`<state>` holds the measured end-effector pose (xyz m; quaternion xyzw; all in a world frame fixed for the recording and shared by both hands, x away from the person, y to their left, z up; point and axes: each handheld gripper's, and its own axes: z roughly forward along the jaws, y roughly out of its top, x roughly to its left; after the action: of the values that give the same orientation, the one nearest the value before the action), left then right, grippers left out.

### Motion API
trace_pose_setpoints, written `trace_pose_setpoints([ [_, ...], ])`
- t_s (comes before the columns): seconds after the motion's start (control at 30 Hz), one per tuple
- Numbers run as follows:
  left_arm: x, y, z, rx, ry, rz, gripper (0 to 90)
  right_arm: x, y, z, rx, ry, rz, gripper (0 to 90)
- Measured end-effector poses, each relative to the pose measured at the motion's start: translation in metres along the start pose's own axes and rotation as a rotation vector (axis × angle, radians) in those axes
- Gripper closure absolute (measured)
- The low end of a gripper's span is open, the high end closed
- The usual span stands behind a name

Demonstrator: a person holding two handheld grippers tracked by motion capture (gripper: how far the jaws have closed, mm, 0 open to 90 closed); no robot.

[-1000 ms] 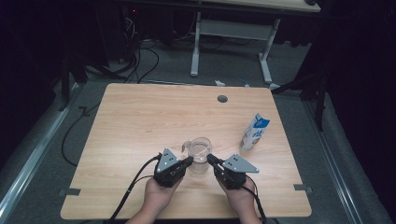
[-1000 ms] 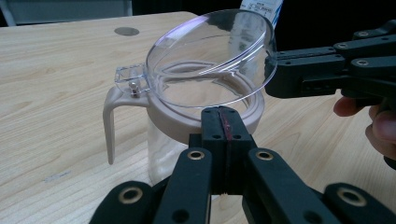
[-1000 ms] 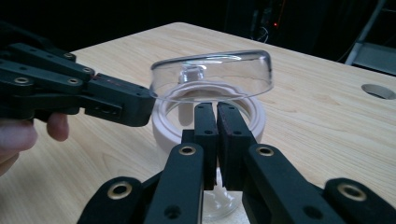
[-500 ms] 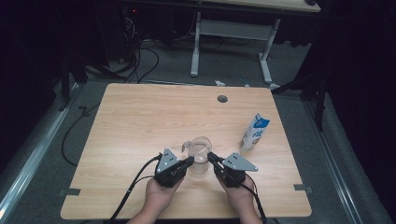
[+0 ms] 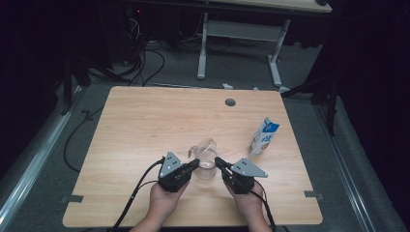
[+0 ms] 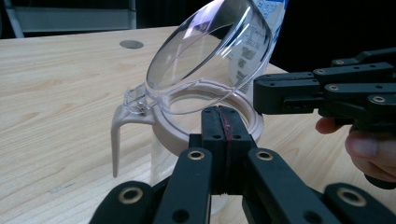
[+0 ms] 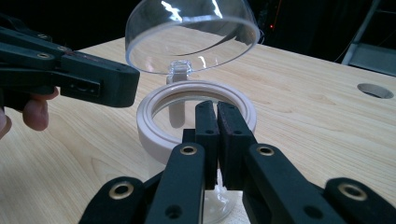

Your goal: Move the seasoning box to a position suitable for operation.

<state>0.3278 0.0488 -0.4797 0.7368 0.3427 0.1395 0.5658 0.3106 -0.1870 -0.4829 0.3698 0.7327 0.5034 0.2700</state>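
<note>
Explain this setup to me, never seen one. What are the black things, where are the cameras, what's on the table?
There is no robot arm here. A person stands at a wooden table and holds a hand-operated two-jaw gripper in each hand: the left gripper and the right gripper. The high view looks down from above the person's side. The other two pictures come from a camera riding on each gripper, looking along its own black jaws.

On the table stands a clear jar with a pale rim ring and a hinged clear domed lid, flipped open. A small blue and white carton stands to the right.

Both grippers are shut, their tips at the jar's rim from either side. Neither clamps anything between its jaws.
</note>
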Motion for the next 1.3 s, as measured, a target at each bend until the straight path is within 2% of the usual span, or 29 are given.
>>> trace_pose_setpoints([
  [0.23, 0.004, 0.002, -0.002, -0.014, 0.015, -0.01, 89.8, -0.001, 0.0, 0.0, -0.002, 0.009, 0.011, 87.7],
  [0.77, 0.019, 0.005, -0.01, -0.043, 0.066, -0.039, 89.7, -0.001, -0.001, 0.0, -0.006, 0.009, -0.001, 87.7],
  [1.2, 0.026, 0.002, -0.013, -0.033, 0.086, -0.05, 89.4, 0.0, -0.001, 0.0, -0.011, 0.003, -0.001, 87.5],
  [1.3, 0.029, -0.001, -0.014, -0.024, 0.089, -0.043, 88.3, -0.001, -0.001, 0.0, -0.006, -0.004, 0.002, 81.1],
])
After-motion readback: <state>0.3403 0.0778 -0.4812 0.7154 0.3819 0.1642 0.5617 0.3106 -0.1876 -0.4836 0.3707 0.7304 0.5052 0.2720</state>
